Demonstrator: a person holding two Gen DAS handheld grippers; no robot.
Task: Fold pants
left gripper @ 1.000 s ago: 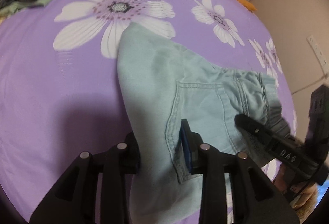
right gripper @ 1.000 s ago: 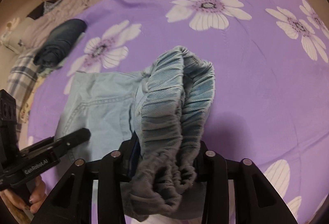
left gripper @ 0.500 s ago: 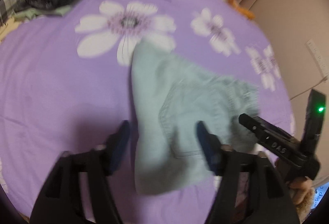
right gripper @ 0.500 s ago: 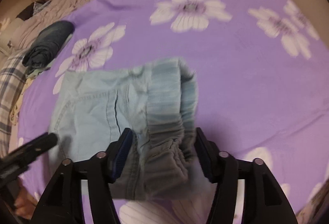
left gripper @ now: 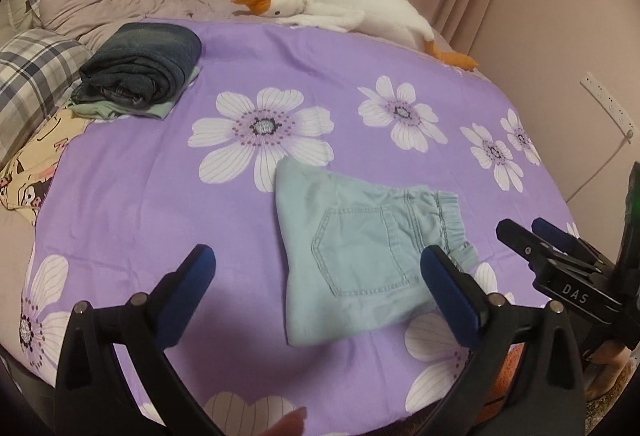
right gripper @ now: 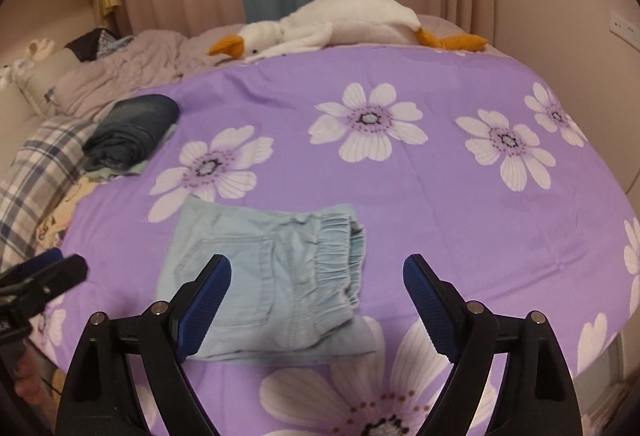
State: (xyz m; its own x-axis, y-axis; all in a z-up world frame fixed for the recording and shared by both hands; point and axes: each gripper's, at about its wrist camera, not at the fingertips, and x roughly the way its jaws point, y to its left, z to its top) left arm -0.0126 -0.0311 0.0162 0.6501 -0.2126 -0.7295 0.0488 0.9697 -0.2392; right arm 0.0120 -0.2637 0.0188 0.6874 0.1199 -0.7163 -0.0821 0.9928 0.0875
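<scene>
both grippers have let go and lifted; folded pants (left gripper: pixel 360 256) lie on the bedspread (left gripper: pixel 160 195) below their opening, empty fingers (right gripper: pixel 208 296).

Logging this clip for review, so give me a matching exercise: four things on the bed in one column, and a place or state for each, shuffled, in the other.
Things:
1. light blue pants
2. dark jeans
3. plush goose
4. left gripper

Places or states:
A. lying along the far edge of the purple flowered sheet
B. folded, flat on the sheet, back pocket up
C. nothing between its fingers
D. stacked on a pale green garment at the sheet's far left corner

Pairs: 1-B, 2-D, 3-A, 4-C
</scene>
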